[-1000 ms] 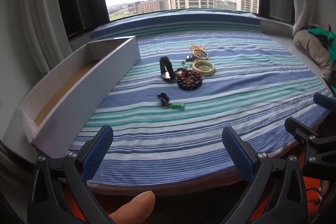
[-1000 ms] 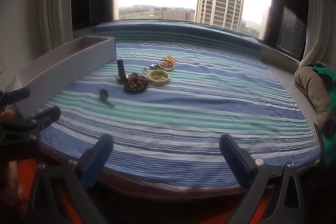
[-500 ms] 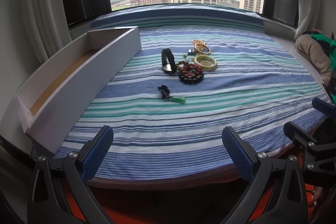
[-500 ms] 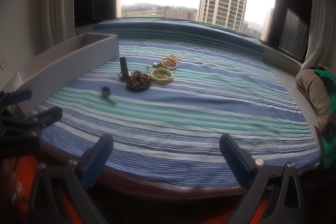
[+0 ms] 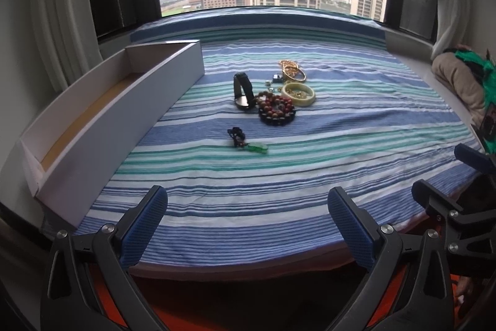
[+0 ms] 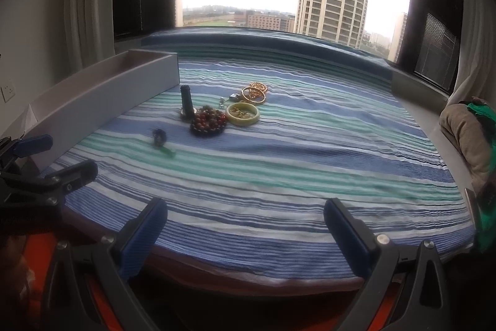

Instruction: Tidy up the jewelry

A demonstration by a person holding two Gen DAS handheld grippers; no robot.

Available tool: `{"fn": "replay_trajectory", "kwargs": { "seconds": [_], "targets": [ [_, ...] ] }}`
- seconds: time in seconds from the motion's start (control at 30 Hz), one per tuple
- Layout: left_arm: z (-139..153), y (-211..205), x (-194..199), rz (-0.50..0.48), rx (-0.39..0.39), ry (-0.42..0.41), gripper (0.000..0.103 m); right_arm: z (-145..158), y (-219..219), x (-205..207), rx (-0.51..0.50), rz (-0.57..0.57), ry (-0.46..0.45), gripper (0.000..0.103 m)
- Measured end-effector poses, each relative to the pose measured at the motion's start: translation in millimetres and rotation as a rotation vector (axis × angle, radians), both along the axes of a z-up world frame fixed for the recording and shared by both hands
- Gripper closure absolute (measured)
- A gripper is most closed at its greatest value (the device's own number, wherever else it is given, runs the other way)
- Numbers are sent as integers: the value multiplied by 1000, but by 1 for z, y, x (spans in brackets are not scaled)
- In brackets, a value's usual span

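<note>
Jewelry lies in a cluster on the striped cloth: a dark bead bracelet (image 5: 276,110) (image 6: 208,120), a pale jade bangle (image 5: 298,93) (image 6: 242,113), gold bangles (image 5: 293,71) (image 6: 254,92), a black watch (image 5: 242,90) (image 6: 186,103), and, nearer, a green pendant on a dark cord (image 5: 248,141) (image 6: 162,141). A long white open box (image 5: 102,114) (image 6: 93,95) stands at the left. My left gripper (image 5: 248,225) is open and empty at the near edge. My right gripper (image 6: 245,230) is open and empty, also far short of the jewelry.
The blue-green striped cloth (image 5: 310,176) covers a platform below a window. A beige and green bundle (image 5: 462,82) (image 6: 465,132) lies at the right edge. Each gripper shows in the other's view, the right one (image 5: 465,207) and the left one (image 6: 37,176).
Both grippers have risen and moved slightly forward, so the platform sits lower in both views. A thumb seen under the left gripper is gone. The jewelry has not moved.
</note>
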State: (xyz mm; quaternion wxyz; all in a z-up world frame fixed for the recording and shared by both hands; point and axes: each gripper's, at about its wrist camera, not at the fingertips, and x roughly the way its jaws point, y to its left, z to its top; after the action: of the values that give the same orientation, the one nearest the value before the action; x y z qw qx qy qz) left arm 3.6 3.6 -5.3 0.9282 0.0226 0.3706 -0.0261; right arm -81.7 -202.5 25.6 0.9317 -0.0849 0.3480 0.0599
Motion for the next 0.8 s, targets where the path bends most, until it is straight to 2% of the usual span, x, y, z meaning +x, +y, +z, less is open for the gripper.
{"fn": "replay_trajectory", "kwargs": {
  "seconds": [0.23,0.8],
  "targets": [
    [4,3,-2,10,-9,-32,0,2,1,-1,-9,-3,-19,0],
    [2,2,-4,12,-11,-20,0,0,3,-4,-19,12,-20,0]
  ]
}}
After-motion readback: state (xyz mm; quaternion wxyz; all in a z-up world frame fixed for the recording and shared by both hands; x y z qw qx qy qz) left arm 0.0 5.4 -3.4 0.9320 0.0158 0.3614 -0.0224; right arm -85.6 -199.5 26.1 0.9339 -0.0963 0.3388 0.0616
